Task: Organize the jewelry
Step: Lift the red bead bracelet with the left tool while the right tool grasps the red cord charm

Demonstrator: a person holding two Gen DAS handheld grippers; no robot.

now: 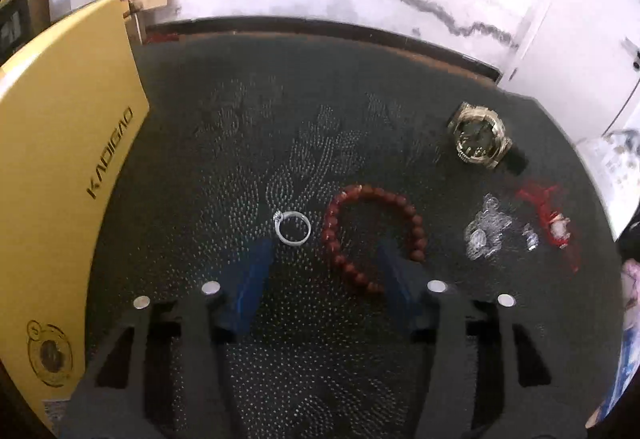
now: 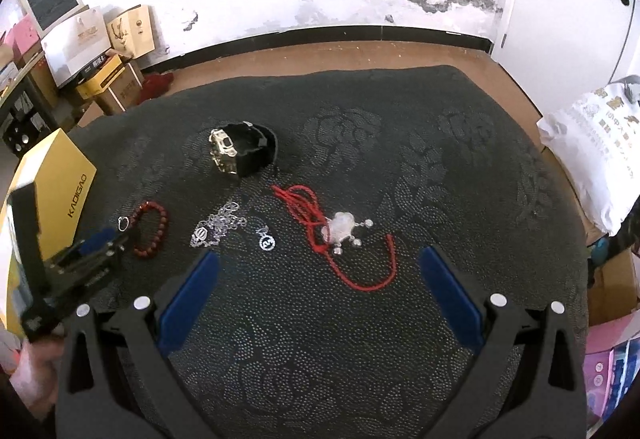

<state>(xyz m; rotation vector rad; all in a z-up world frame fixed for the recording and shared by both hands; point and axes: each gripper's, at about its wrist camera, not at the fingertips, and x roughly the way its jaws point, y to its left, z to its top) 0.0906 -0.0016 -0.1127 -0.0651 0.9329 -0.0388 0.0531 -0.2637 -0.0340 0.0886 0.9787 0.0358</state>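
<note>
- Blue-padded left hand-held gripper [image 1: 326, 259] gapes wide, empty, over the silver ring [image 1: 292, 227] and red bead bracelet [image 1: 370, 235].
- Right hand-held gripper [image 2: 320, 271] spread wide, empty, near the red cord necklace [image 2: 352, 239].
- Dark embossed cloth covers the table [image 2: 440, 167]; gold watch [image 2: 240, 153], yellow box [image 1: 60, 159] at left.

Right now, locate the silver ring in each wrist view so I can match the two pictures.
Left wrist view: the silver ring lies near centre, just ahead of the left gripper, left of the red bead bracelet.
Right wrist view: the ring sits far left, beside the bracelet.
Shared landmark: the yellow KADIGAO box.
</note>
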